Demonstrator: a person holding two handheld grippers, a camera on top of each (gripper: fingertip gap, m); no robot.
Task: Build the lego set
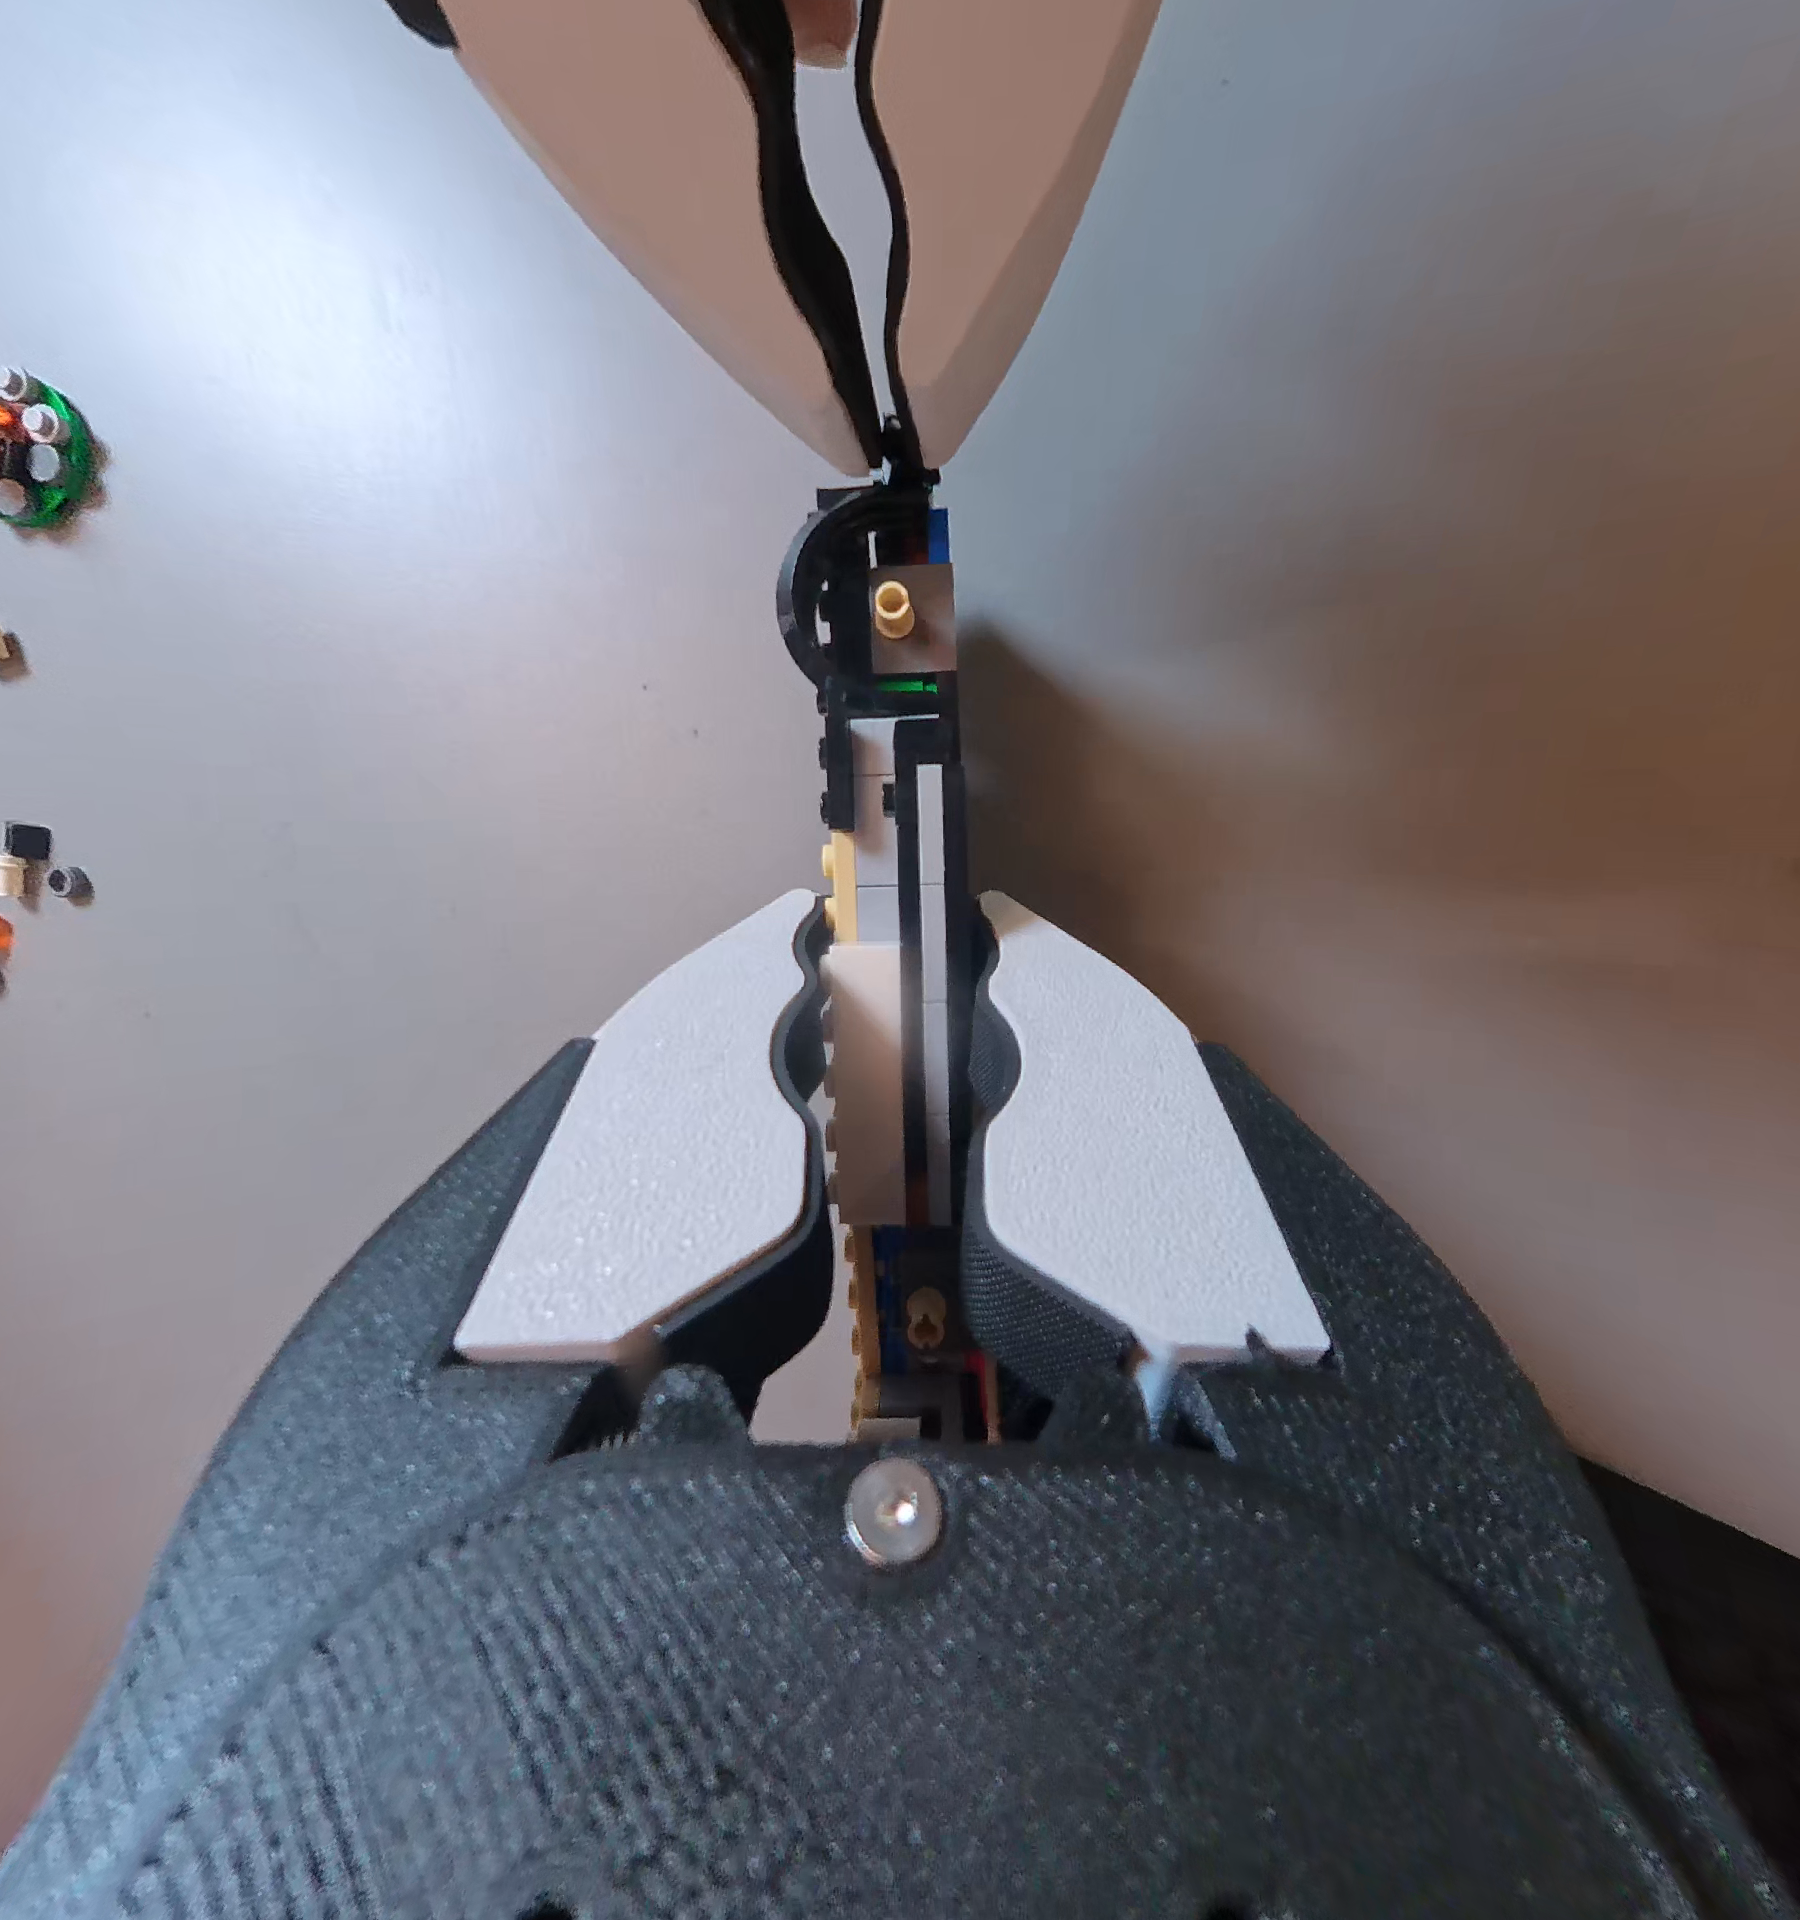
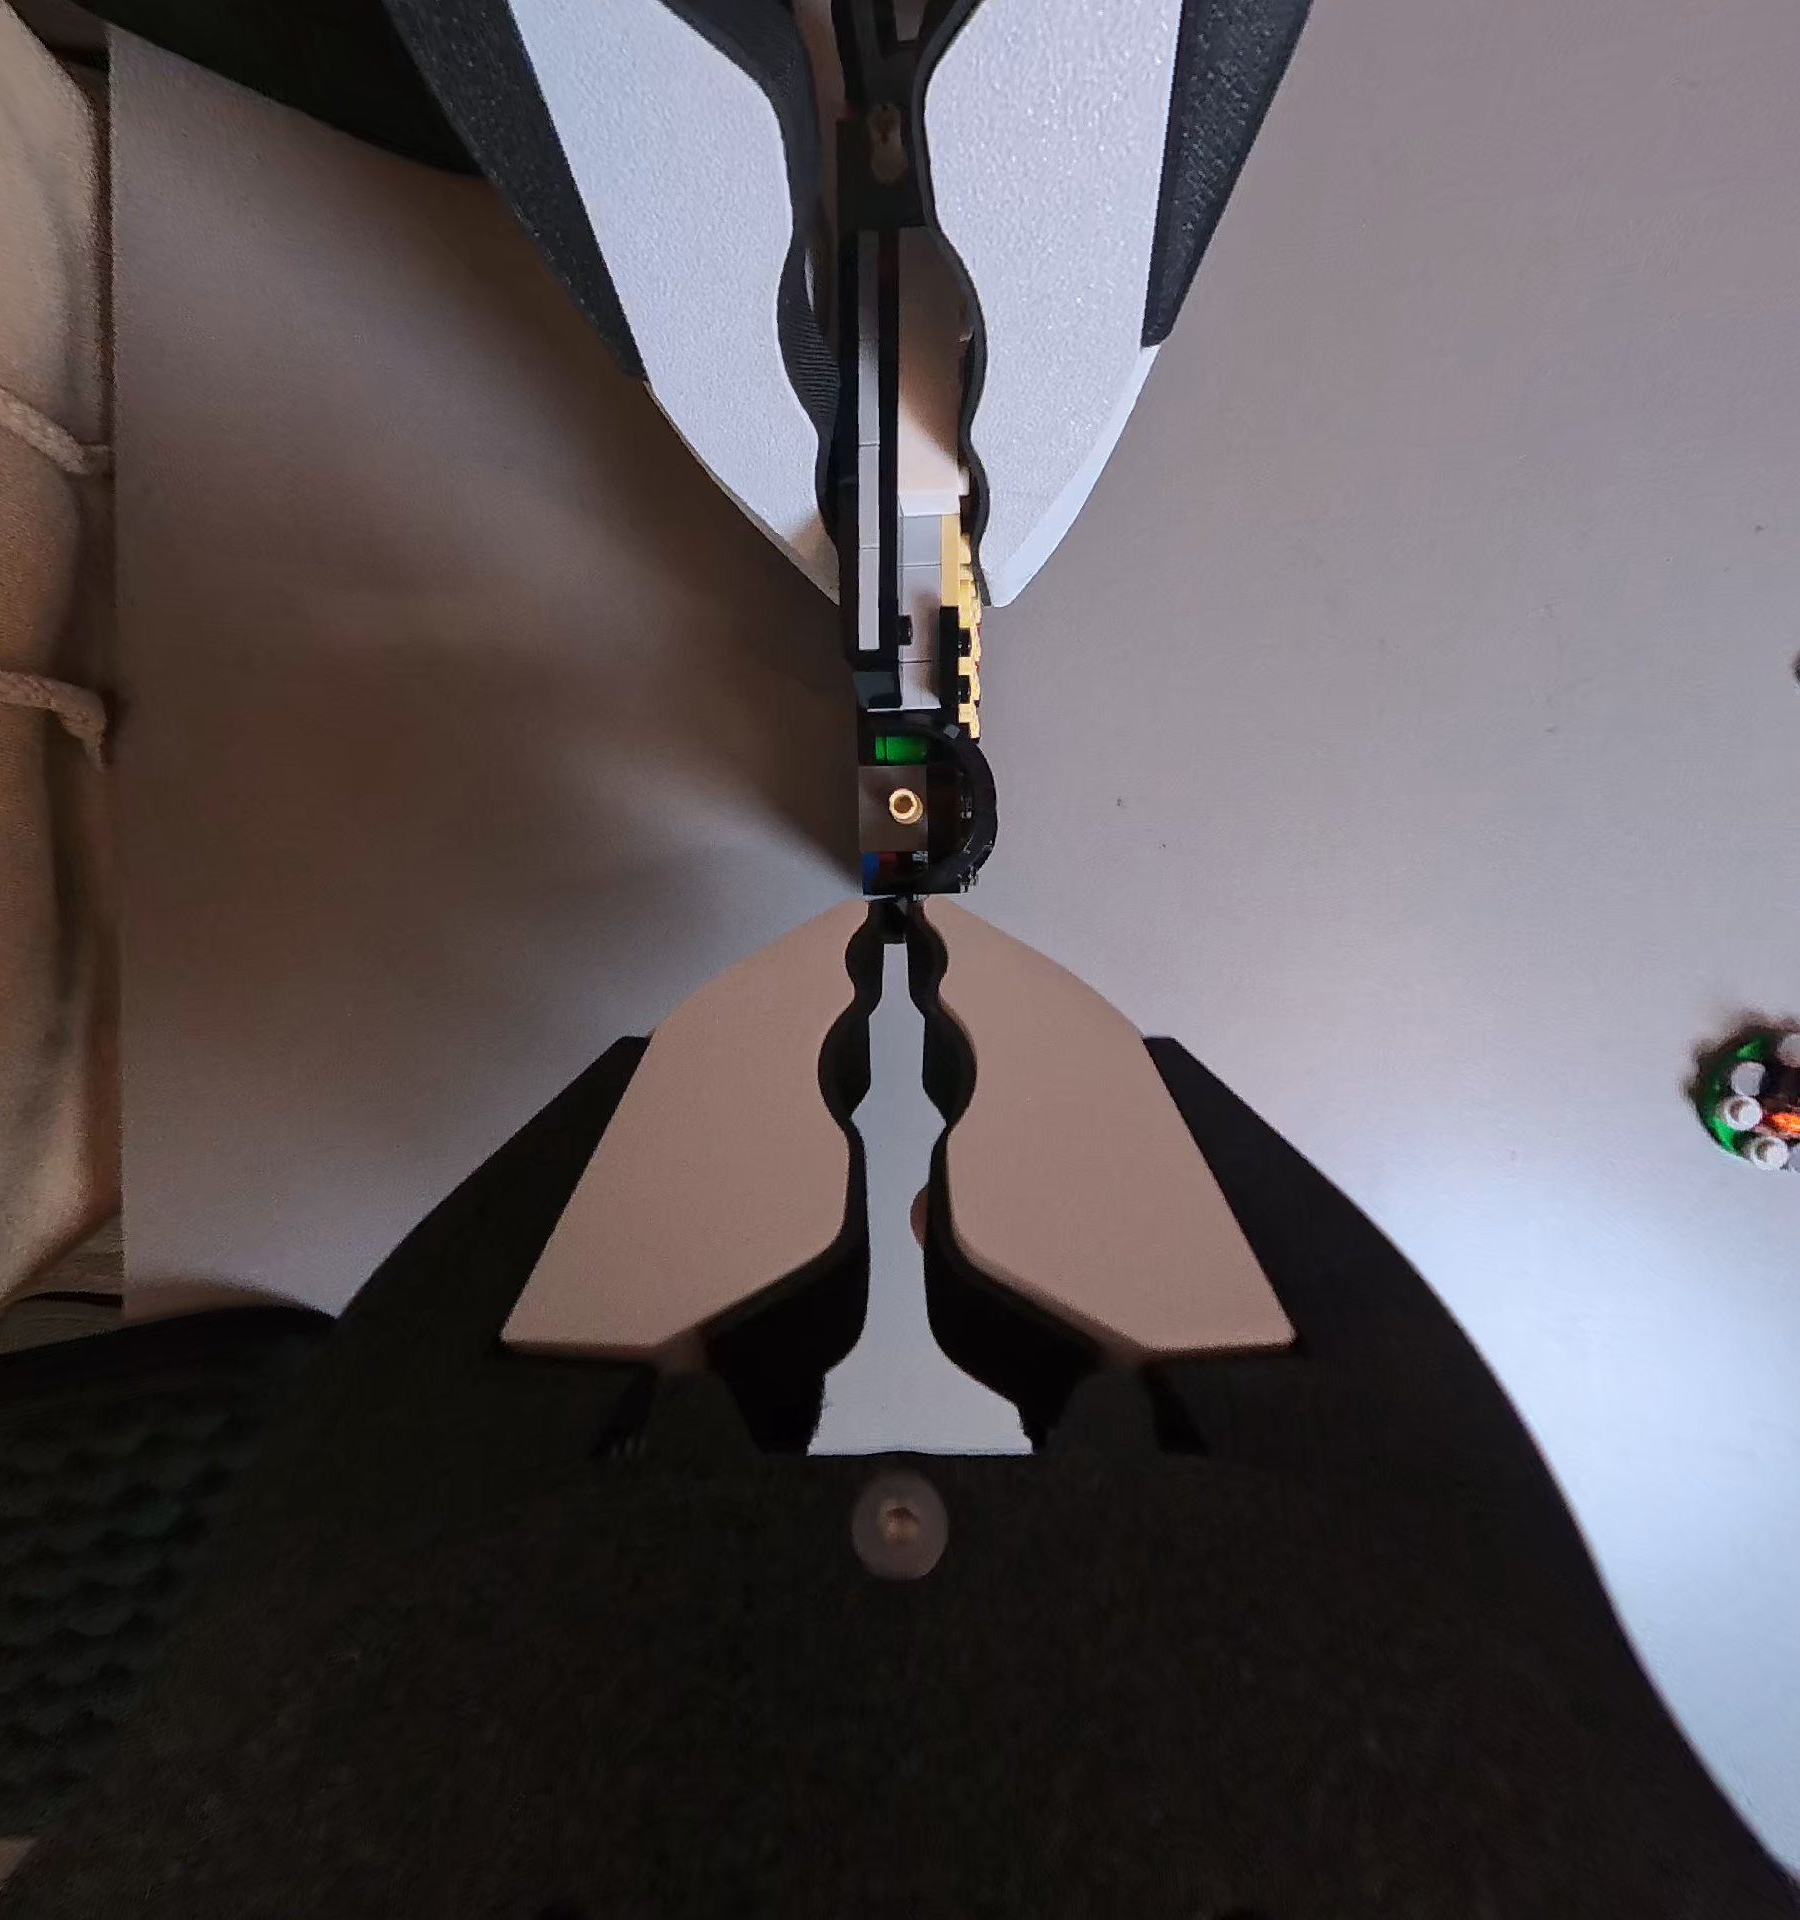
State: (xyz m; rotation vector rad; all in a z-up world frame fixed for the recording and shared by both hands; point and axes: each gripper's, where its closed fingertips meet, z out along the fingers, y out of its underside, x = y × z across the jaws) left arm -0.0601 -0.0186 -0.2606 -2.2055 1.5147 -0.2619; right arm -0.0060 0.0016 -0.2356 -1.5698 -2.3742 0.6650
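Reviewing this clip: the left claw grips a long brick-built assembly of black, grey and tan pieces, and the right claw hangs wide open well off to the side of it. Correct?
Not quite. The left claw does grip the brick assembly, but the right claw is not wide open off to the side: its tips are nearly closed, pinching a small black piece at the assembly's far end. The right wrist view shows this.

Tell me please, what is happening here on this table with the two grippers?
The left gripper is clamped on a long brick-built model and holds it over the grey table. The right gripper faces it from the other end, its tips closed on a small black piece at the model's end. Loose small bricks and a round green brick assembly lie off to the side.
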